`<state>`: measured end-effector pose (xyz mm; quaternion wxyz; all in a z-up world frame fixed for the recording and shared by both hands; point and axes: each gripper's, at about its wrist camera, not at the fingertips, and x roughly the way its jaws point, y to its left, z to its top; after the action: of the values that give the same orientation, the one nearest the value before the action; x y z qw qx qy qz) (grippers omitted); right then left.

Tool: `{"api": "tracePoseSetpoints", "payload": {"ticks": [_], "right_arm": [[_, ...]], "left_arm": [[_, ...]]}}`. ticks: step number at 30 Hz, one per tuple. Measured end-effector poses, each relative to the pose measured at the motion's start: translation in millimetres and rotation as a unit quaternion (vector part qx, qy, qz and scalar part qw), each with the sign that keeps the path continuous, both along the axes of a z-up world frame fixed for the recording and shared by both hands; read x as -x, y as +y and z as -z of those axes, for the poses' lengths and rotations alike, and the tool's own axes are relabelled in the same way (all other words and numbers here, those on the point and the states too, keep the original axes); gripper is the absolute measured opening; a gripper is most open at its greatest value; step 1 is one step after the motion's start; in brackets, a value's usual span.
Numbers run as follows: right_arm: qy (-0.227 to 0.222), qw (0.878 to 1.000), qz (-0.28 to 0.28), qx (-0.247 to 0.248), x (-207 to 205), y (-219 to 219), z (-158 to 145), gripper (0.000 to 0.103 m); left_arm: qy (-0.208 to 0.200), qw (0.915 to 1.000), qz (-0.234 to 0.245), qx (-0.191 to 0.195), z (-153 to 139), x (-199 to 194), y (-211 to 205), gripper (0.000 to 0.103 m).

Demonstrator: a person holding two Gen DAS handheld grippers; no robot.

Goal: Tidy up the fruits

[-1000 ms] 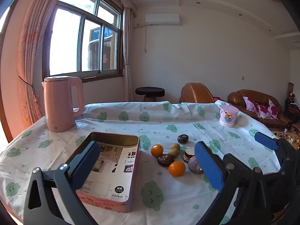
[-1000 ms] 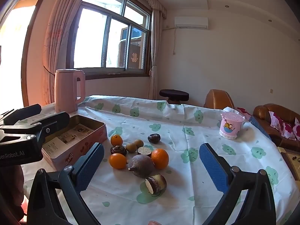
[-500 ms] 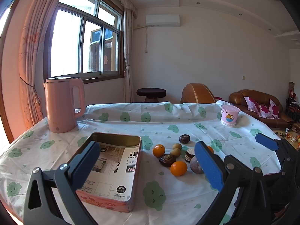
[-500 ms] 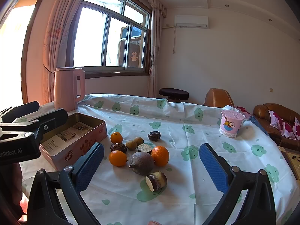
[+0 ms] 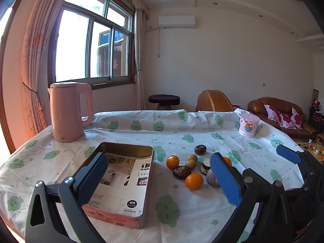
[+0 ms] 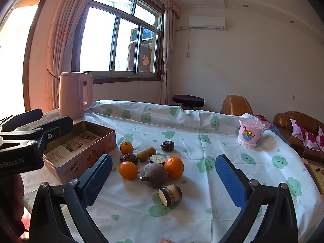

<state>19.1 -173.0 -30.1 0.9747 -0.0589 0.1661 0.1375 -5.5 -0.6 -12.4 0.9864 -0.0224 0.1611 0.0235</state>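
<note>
A: Where was the fruit?

B: Bunched on the tablecloth (image 6: 202,182) just right of the tin (image 6: 85,147); three oranges, the nearest of them (image 6: 128,169) beside a big brown pointed fruit (image 6: 155,174); a cut dark piece (image 6: 169,194) lay closest to the camera; two small tan fruits (image 6: 144,154) touched each other behind, with darker round ones around them; nothing was in the tin but a printed paper sheet (image 5: 119,180)

A: And the tools?

B: The right gripper (image 6: 164,182) hung above the pile with its blue pads spread wide and nothing between them; the left gripper (image 5: 160,180) hovered likewise spread and empty, straddling the tin's near right corner and the cloth beside it

A: So how should the first pick have gone?

B: My judgement: take an outlying piece first, the cut one or the near orange, so the fingers (image 6: 97,180) had room on both sides; come down over it, centre it between the pads, close gently since round fruit rolls; crowding the middle risked knocking neighbours away; the tin looked the natural place to set things

A: Any writing?

B: The tin's side read roughly "Genji" (image 6: 75,167), though I wasn't sure of it; the left tool's body (image 6: 20,158) showed "enRobot.AI", its start cut off by the frame edge; the sheet's print was too small to read; the pink cup (image 6: 250,134) carried a cartoon, and the pink kettle (image 6: 74,95) stood behind the tin
</note>
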Motion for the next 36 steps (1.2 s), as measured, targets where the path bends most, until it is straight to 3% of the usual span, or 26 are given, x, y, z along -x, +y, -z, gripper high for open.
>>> {"api": "tracePoseSetpoints", "payload": {"ticks": [36], "right_arm": [[0.006,1.000,-0.004,0.007,1.0,3.5,8.2,0.102]], "left_arm": [[0.002,1.0000,0.000,0.001,1.9,0.6,3.4,0.103]]}}
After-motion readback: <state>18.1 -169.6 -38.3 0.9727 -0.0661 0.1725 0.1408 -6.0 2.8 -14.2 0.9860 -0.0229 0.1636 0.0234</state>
